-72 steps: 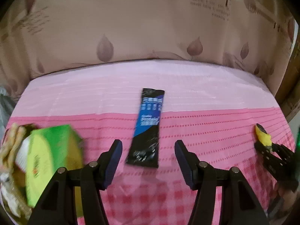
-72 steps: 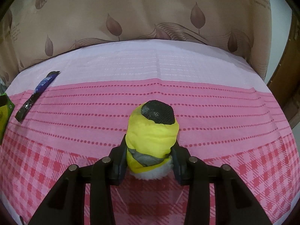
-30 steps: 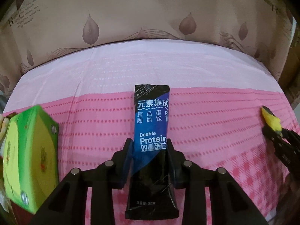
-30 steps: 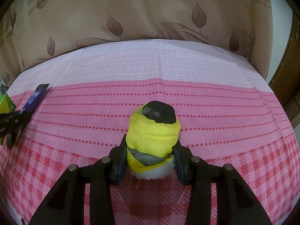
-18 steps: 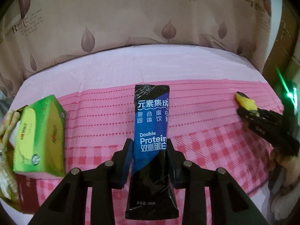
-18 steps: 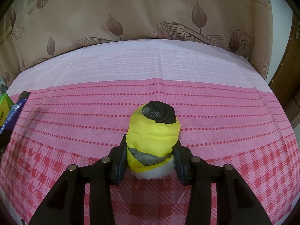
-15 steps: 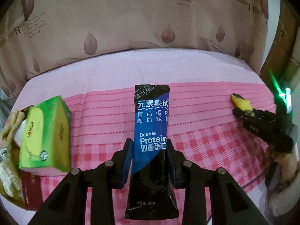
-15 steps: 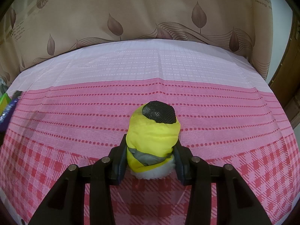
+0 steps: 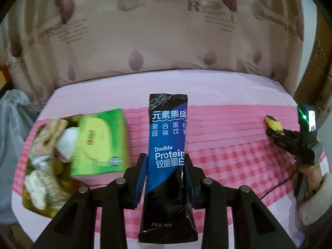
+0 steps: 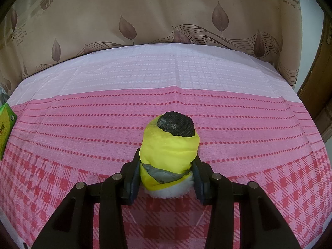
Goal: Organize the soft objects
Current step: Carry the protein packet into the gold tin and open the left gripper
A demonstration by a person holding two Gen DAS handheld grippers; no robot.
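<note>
My left gripper is shut on a long black and blue protein sachet, held upright above the pink cloth. Down to its left a box holds a green tissue pack and several soft packets. In the right wrist view my right gripper is shut on a yellow rolled glove with a black tip, low over the pink checked cloth. The left wrist view shows that right gripper at the far right, in a person's hand, with the yellow glove sticking out of it.
A pink tablecloth covers the table, backed by a beige leaf-print curtain. The green tissue pack's corner shows at the left edge of the right wrist view. A grey plastic bag hangs beyond the table's left end.
My left gripper has lifted the sachet and drawn back, bringing the box of soft packets into view at the left. The right gripper and its yellow glove have not moved.
</note>
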